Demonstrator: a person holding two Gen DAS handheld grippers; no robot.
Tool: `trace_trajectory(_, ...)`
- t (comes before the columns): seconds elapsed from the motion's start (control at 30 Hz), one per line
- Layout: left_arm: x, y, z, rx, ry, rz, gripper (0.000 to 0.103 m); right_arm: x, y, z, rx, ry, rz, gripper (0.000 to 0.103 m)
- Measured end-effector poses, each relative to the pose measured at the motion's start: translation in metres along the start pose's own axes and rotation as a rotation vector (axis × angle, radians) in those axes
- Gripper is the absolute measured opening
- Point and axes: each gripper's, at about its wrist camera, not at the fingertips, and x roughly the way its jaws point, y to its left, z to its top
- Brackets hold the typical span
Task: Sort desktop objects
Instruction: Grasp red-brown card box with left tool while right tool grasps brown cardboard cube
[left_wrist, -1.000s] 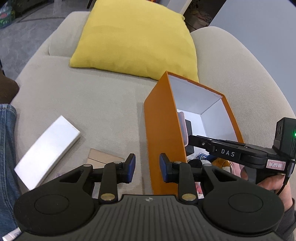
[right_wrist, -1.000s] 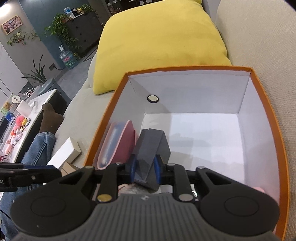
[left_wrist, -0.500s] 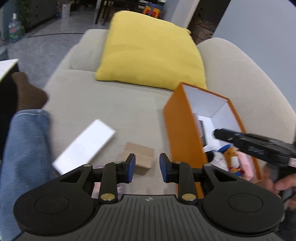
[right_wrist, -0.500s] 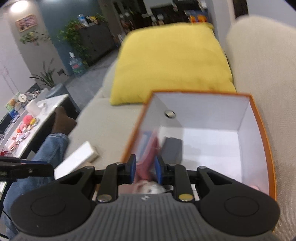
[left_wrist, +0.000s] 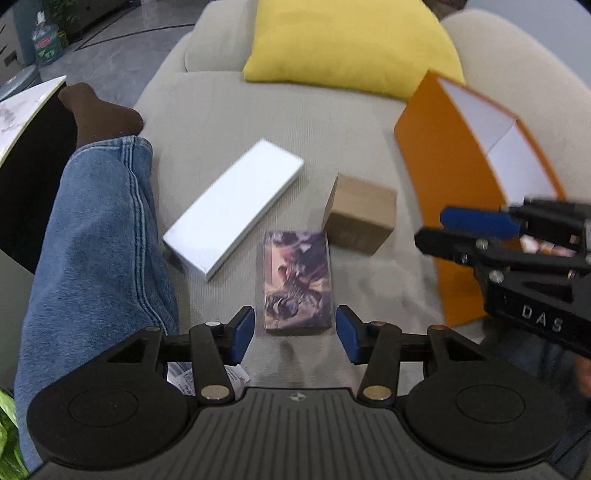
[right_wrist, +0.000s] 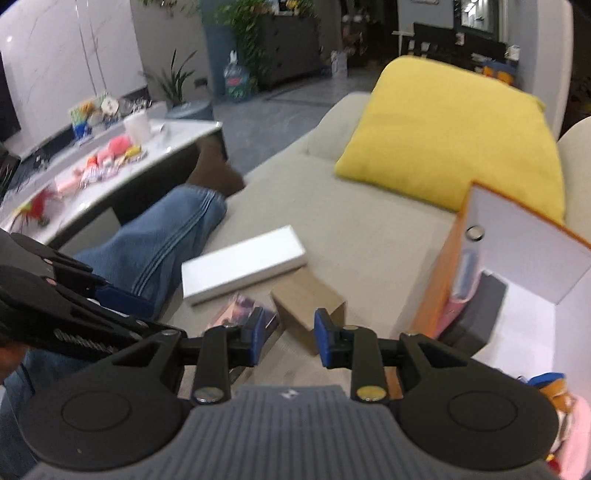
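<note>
Left gripper (left_wrist: 294, 335), jaws opening and empty, has swung from the orange box (left_wrist: 448, 206) to the illustrated card box (left_wrist: 296, 282) at twelve o'clock. Right gripper (right_wrist: 288, 339), having released the grey case (right_wrist: 476, 310), is opening, empty.

On the sofa (left_wrist: 229, 110), a card box (left_wrist: 297, 275) lies between a flat box (left_wrist: 236, 206) and a carton (left_wrist: 360, 218).

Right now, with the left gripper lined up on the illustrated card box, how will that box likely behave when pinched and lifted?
The illustrated card box lies flat on the soft sofa cushion, so pressing down may sink it rather than slide it. Its straight edges suggest stiff cardboard that should hold shape under the pads. It looks glossy, so possibly slippery. The left gripper, jaws opening, stands wider than the box and not touching it.
</note>
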Motion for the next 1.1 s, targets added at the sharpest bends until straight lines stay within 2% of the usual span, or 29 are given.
trace_trajectory(0.17, 0.023, -0.011, -0.008, 0.085, 0.042, 0.048, 0.064, 0.022, 0.003, 0.004, -0.159, 0.068, -0.054, 0.042)
trace_trajectory(0.37, 0.042, -0.01, -0.004, 0.085, 0.094, 0.025, 0.067, 0.049, 0.001, 0.013, -0.311, 0.157, -0.07, 0.055)
trace_trajectory(0.57, 0.061, -0.009, 0.001, 0.067, 0.143, 0.021, 0.068, 0.074, 0.002, 0.021, -0.392, 0.224, -0.054, 0.059)
trace_trajectory(0.73, 0.068, -0.002, 0.002, 0.021, 0.16, 0.005, 0.067, 0.085, -0.001, 0.024, -0.397, 0.249, -0.03, 0.06)
trace_trajectory(0.83, 0.064, 0.001, 0.0, 0.014, 0.155, -0.004, 0.067, 0.088, -0.003, 0.027, -0.378, 0.25, 0.0, 0.056)
trace_trajectory(0.87, 0.061, 0.003, -0.001, 0.012, 0.151, -0.005, 0.067, 0.089, -0.003, 0.027, -0.376, 0.256, -0.01, 0.052)
trace_trajectory(0.97, 0.047, 0.006, -0.003, 0.017, 0.131, 0.01, 0.066, 0.087, -0.003, 0.025, -0.357, 0.26, -0.01, 0.052)
trace_trajectory(1.1, 0.019, 0.008, -0.008, 0.071, 0.096, 0.039, 0.066, 0.076, -0.003, 0.019, -0.264, 0.276, 0.042, 0.051)
